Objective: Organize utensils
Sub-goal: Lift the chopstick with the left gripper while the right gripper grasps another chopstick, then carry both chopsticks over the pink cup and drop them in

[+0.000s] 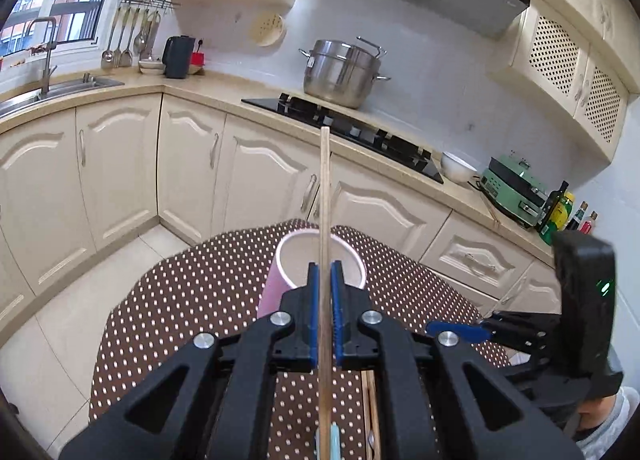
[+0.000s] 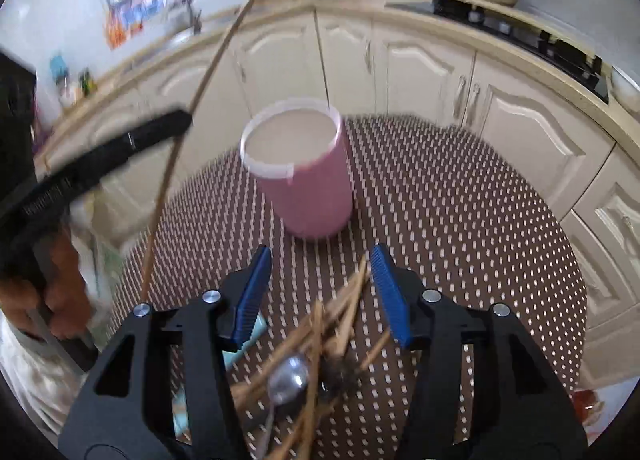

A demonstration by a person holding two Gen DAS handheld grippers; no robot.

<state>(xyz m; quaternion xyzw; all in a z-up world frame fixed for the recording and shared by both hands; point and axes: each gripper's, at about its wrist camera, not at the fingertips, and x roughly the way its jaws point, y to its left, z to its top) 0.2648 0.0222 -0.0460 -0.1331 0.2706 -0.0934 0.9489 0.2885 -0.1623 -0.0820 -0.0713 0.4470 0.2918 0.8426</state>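
Note:
My left gripper (image 1: 325,272) is shut on a long wooden chopstick (image 1: 325,188), which points forward and up over the pink utensil holder (image 1: 276,284). In the right wrist view the same chopstick (image 2: 188,132) rises at the left, held by the left gripper (image 2: 120,148). The pink holder (image 2: 308,180) stands upright and looks empty on the round dotted table (image 2: 460,220). My right gripper (image 2: 320,260) is open above a pile of chopsticks (image 2: 340,320) and a metal spoon (image 2: 288,376). A light blue utensil (image 2: 248,340) lies beside the pile.
Cream kitchen cabinets (image 1: 260,176) curve around behind the table. A steel pot (image 1: 340,72) sits on the black hob (image 1: 352,128). A sink (image 1: 48,92) is at the left. Bottles (image 1: 560,212) and a green appliance (image 1: 516,188) stand on the counter at right.

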